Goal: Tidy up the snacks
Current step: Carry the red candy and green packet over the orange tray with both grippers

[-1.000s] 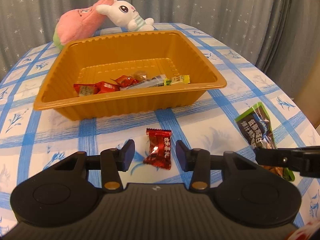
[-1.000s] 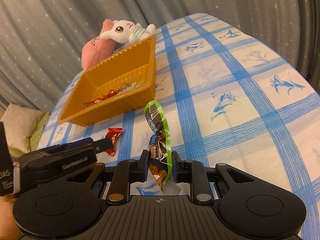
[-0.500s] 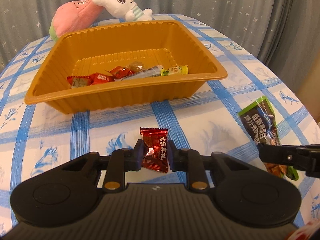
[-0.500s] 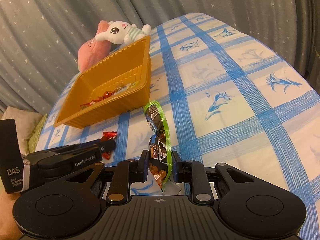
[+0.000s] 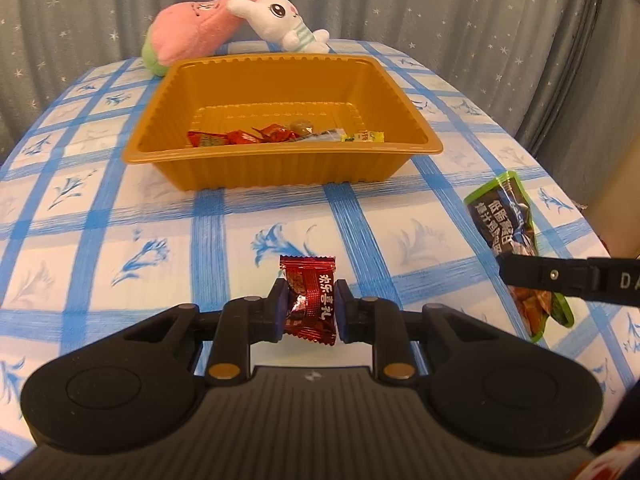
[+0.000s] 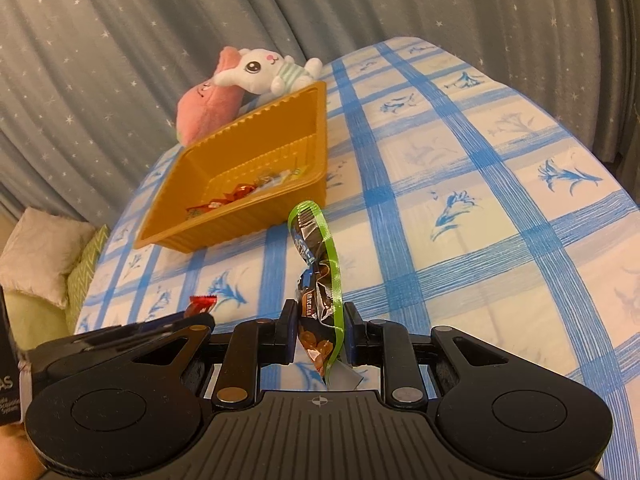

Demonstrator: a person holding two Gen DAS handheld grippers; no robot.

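My left gripper [image 5: 310, 308] is shut on a red wrapped candy [image 5: 310, 300] and holds it above the tablecloth in front of the orange tray [image 5: 280, 164]. The tray holds several small wrapped snacks [image 5: 260, 136]. My right gripper [image 6: 318, 334] is shut on a green-edged dark snack packet [image 6: 318, 272], held upright on its edge. The packet also shows in the left wrist view [image 5: 508, 224], with a right gripper finger [image 5: 560, 280] across it. The tray [image 6: 256, 148] and the red candy [image 6: 202, 304] show in the right wrist view.
A pink plush [image 5: 188, 36] and a white bunny plush [image 5: 280, 20] lie behind the tray at the far table edge. The table has a blue-checked cloth [image 5: 120, 220], with grey star curtains behind. Cushions [image 6: 44, 248] lie off the table's left.
My left gripper closed on the red candy and lifted it off the cloth. My right gripper stayed shut on the green packet and rose higher above the table.
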